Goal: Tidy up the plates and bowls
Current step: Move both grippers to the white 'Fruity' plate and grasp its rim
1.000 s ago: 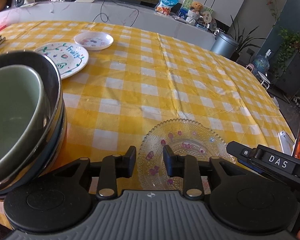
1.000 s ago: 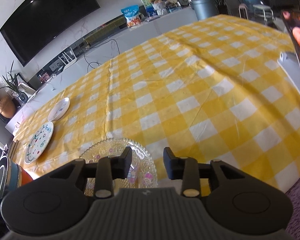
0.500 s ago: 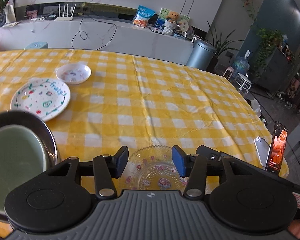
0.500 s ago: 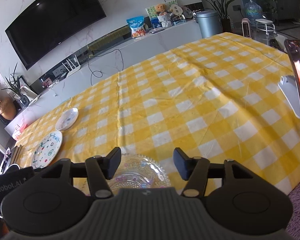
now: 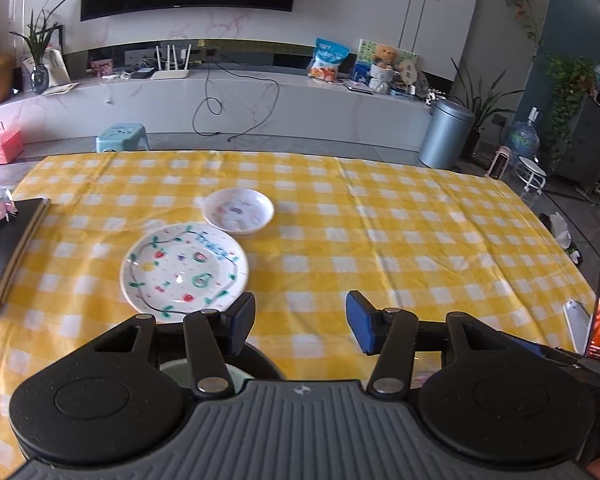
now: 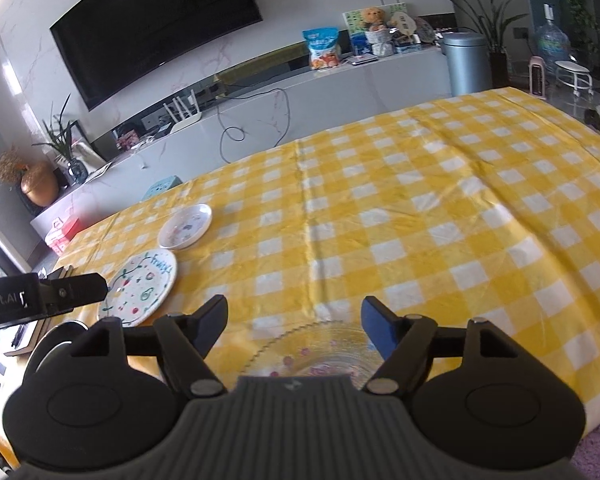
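Glass is what sits nearest me: the clear patterned plate [image 6: 320, 354] lies flat on the yellow-checked surface [image 6: 440, 200] right under my right gripper [image 6: 294, 326], partly hidden by its body, with nothing between the fingers. Those fingers have just been opening and now stand wide apart over the plate's far rim. My left gripper [image 5: 300, 322] has also just been opening; its fingers stand apart and empty, with the stacked bowls [image 5: 176, 372] tucked below its left finger. What I judge the next move turns on is the fruit-painted plate [image 5: 184, 270], ahead and left of the left fingers, with the small white dish [image 5: 238, 211] just beyond it. Both lie well to the left of my right hand, so the left is nearer.
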The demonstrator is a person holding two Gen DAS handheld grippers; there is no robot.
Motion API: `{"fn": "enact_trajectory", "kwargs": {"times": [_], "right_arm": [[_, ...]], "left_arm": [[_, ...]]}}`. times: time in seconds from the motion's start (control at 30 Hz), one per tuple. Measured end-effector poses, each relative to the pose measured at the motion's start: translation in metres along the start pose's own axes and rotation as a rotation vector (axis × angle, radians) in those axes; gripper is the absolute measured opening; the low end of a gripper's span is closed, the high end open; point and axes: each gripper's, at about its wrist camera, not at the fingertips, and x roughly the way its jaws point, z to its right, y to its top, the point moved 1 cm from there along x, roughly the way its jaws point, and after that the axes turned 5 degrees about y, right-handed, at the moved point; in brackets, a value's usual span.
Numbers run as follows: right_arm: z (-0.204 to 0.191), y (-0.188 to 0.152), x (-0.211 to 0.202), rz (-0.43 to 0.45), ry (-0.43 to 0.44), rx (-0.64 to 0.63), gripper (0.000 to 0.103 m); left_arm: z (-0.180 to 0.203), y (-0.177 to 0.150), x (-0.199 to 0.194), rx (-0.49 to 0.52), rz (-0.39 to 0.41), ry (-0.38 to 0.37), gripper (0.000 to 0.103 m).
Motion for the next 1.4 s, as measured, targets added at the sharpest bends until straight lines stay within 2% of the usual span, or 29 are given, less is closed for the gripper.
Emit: {"fn": "enact_trajectory", "kwargs": {"times": [0.27, 0.57, 0.73, 0.87, 0.93, 0.97, 1.07, 1.17, 1.4], "right_arm": [[-0.034, 0.020, 0.023, 0.002, 0.037, -0.076, 0.074], [-0.061, 0.038, 0.061, -0.029, 0.082, -0.103, 0.074], [-0.070, 0.043, 0.091, -0.086, 0.099, -0.101, 0.058], [-0.077, 0.041, 0.115, -0.138, 0.147, -0.096, 0.046], [-0.080, 0.038, 0.129, -0.162, 0.186, -0.107, 0.028], [-0.081, 0.036, 0.136, -0.178, 0.208, -0.119, 0.024], [-0.085, 0.030, 0.151, -0.199, 0.250, -0.125, 0.022], [-0.082, 0.026, 0.169, -0.237, 0.288, -0.072, 0.022], [-0.076, 0.024, 0.196, -0.248, 0.271, 0.007, 0.023]], "left_arm": [[-0.047, 0.024, 0.011, 0.033, 0.010, 0.070, 0.060], [-0.098, 0.040, 0.036, -0.039, -0.046, 0.028, 0.060], [-0.121, 0.039, 0.058, -0.026, -0.081, 0.042, 0.060], [-0.141, 0.035, 0.075, -0.048, -0.101, 0.008, 0.060], [-0.151, 0.031, 0.085, -0.075, -0.113, -0.019, 0.060], [-0.157, 0.029, 0.089, -0.090, -0.112, -0.035, 0.058], [-0.171, 0.021, 0.099, -0.126, -0.100, -0.084, 0.051], [-0.183, 0.013, 0.109, -0.181, -0.097, -0.115, 0.045], [-0.206, 0.002, 0.129, -0.319, -0.077, -0.155, 0.035]]}}
